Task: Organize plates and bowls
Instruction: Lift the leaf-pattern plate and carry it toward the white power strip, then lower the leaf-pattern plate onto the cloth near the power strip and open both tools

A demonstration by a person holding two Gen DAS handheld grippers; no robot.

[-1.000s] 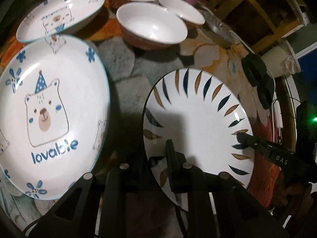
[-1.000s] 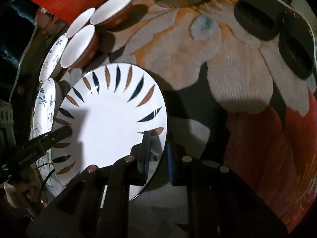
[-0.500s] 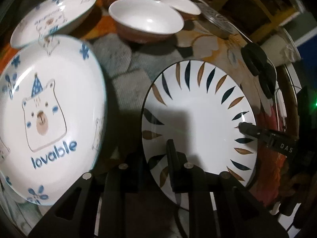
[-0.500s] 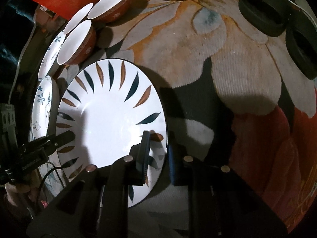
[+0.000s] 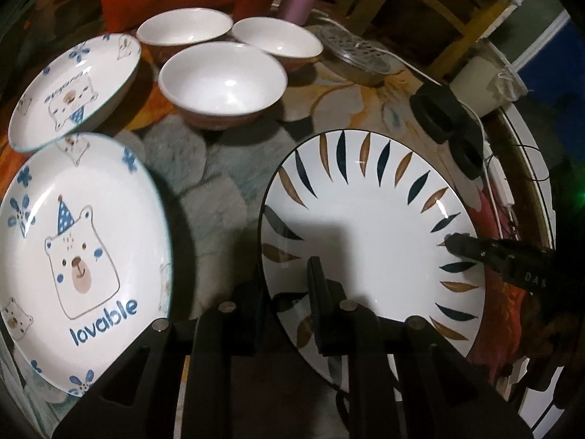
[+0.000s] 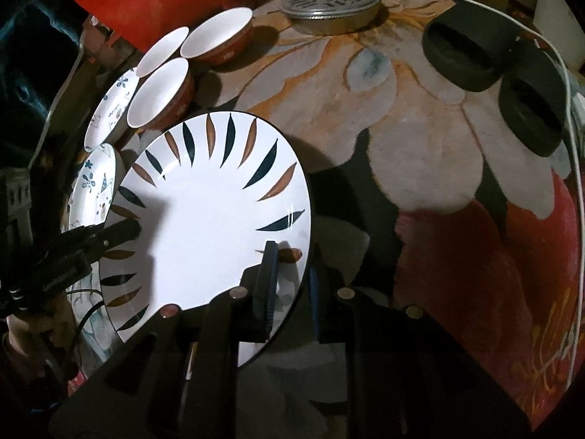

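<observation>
Both hand-held grippers, left (image 5: pixel 289 292) and right (image 6: pixel 290 285), clamp the leaf-pattern plate (image 5: pixel 373 234); bear plates (image 5: pixel 73 241) and three bowls (image 5: pixel 223 84) lie unstacked on the worktop (image 6: pixel 420 168).

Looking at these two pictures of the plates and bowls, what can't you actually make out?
- Leaf plate, left wrist view: near rim hidden behind the left gripper.
- Farthest bowl, right wrist view: mostly hidden behind the nearer bowls.
- Big bear plate, right wrist view: largely covered by the leaf plate.
</observation>
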